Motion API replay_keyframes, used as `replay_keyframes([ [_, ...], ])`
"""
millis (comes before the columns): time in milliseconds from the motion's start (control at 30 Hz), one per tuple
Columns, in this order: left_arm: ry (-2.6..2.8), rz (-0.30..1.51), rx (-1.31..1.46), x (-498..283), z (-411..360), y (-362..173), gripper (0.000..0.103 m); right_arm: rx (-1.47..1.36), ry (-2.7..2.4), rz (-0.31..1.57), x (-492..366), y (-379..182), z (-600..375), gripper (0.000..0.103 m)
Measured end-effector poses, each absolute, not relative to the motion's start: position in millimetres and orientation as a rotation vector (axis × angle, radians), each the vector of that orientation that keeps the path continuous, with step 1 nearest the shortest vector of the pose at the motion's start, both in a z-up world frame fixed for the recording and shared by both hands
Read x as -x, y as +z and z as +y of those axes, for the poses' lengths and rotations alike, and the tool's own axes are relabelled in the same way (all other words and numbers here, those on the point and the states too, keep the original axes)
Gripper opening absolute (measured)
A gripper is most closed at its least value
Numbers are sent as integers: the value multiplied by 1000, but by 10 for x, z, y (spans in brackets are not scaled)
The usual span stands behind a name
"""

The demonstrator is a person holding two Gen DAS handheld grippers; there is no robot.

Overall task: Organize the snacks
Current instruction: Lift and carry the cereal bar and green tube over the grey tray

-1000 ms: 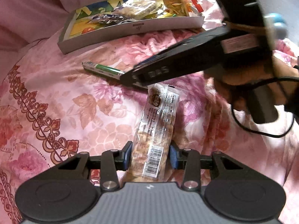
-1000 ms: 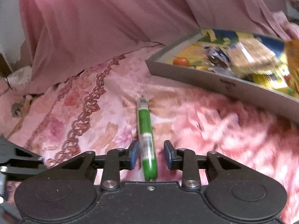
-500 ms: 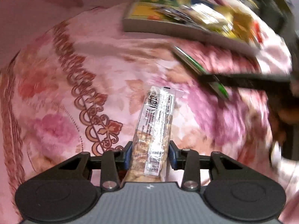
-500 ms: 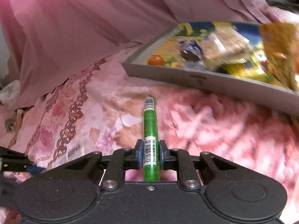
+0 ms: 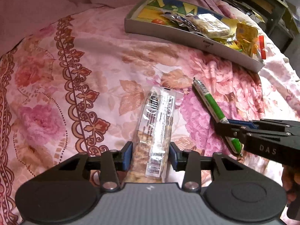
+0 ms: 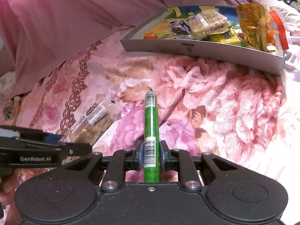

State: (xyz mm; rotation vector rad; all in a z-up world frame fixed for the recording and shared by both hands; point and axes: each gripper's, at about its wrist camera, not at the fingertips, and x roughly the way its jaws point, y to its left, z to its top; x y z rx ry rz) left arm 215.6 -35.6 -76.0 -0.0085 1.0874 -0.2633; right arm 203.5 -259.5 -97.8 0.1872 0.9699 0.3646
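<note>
L gripper [image 5: 150, 158] jaws opening w/ clear cracker pack [image 5: 154, 135] between pads; R gripper [image 6: 151, 156] jaws opening around green snack stick [image 6: 151, 129]; snack tray [image 6: 204, 49] upper right.

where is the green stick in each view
Left wrist: green stick right of centre, slanting down into the right tool.
Right wrist: bottom centre, upright between the tool's pads.
Shared landmark: grey tray of snacks, upper right in both.
</note>
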Motion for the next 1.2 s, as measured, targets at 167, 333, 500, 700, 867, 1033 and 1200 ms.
replay_keyframes([
  [167, -272, 1066, -28, -2141, -401, -769, 55, -156, 356, 940, -2022, -980, -2524, 34],
  [333, -260, 1047, -42, -2162, -417, -768, 59, -114, 347, 909, -2041, -1008, -2463, 38],
  [500, -271, 1041, -86, -2171, -424, -761, 63, -58, 349, 895, -2028, -1018, -2399, 41],
  [700, -285, 1050, -115, -2154, -446, -769, 54, -23, 349, 906, -2012, -1019, -2348, 43],
  [867, -291, 1057, -136, -2139, -474, -743, 47, -12, 341, 916, -2011, -1015, -2304, 43],
  [1033, -280, 1067, -127, -2163, -475, -740, 43, -5, 334, 918, -2003, -1028, -2247, 43],
  [1200, -269, 1087, -98, -2199, -485, -744, 40, 3, 332, 917, -1978, -1024, -2211, 42],
])
